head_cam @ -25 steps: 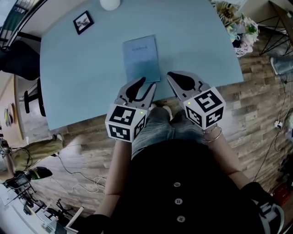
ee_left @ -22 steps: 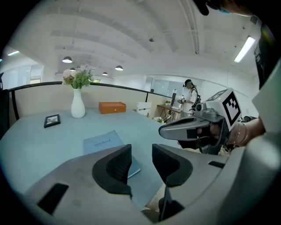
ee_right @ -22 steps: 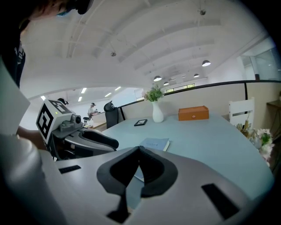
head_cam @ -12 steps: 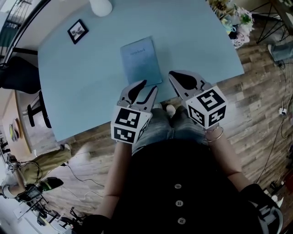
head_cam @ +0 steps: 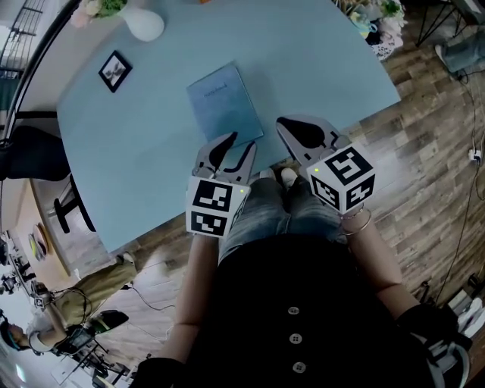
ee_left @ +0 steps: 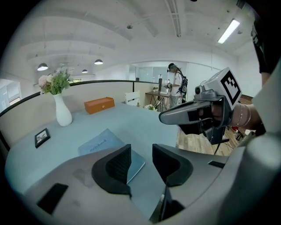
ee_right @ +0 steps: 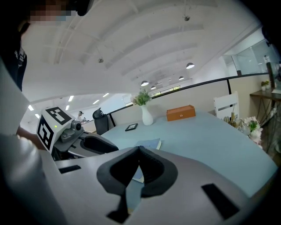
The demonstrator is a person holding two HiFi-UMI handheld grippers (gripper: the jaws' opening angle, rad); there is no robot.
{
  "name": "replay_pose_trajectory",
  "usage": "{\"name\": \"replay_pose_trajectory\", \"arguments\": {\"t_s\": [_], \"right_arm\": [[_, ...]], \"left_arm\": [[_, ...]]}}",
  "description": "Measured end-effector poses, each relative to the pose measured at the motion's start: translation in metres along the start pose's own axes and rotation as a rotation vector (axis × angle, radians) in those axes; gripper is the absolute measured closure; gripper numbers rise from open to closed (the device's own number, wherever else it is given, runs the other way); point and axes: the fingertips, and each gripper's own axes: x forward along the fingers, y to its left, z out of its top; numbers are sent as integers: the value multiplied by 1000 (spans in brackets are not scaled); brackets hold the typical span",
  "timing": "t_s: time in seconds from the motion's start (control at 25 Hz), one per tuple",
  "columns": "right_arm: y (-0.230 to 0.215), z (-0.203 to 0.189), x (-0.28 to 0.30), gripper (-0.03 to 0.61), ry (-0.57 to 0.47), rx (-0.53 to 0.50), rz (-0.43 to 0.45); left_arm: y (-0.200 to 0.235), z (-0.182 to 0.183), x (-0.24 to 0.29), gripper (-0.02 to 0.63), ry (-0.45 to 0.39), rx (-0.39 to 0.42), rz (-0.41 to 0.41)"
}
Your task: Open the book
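A closed light-blue notebook [head_cam: 225, 106] lies flat on the pale blue table [head_cam: 318, 61], a little way in from the near edge. My left gripper [head_cam: 244, 140] hovers just short of the notebook's near edge, its jaws open with nothing between them. In the left gripper view the notebook [ee_left: 103, 145] shows beyond the left jaw. My right gripper [head_cam: 282, 125] is to the right of the notebook's near corner, shut and empty, above the table edge. The notebook [ee_right: 149, 143] lies ahead of its closed tips in the right gripper view.
A white vase with flowers [head_cam: 144, 24] and a small black photo frame [head_cam: 114, 68] stand at the table's far left. An orange box [ee_left: 99, 104] sits at the far side. More flowers [head_cam: 371, 15] are at the far right corner. A dark chair [head_cam: 30, 144] stands left of the table.
The head view has swung, so the table and notebook look turned and the vase shows fully. Both grippers keep their places by the near edge; the left one has rolled a little.
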Motion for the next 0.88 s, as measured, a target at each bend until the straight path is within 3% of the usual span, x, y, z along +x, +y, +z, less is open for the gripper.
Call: {"name": "replay_pose_trajectory", "arguments": {"t_s": [0.28,0.52,0.88], "right_arm": [[-15,-27,-9,577,23,66,-63],[-26,-42,-18,577,36,97,-118],[-29,-63,-25,577,69,133,-154]], "left_arm": [[-5,-16,16,454,75,48,-51],[-6,-24,32,456,128,163,-71],[-14,-35,61,459,166,175,-105]]}}
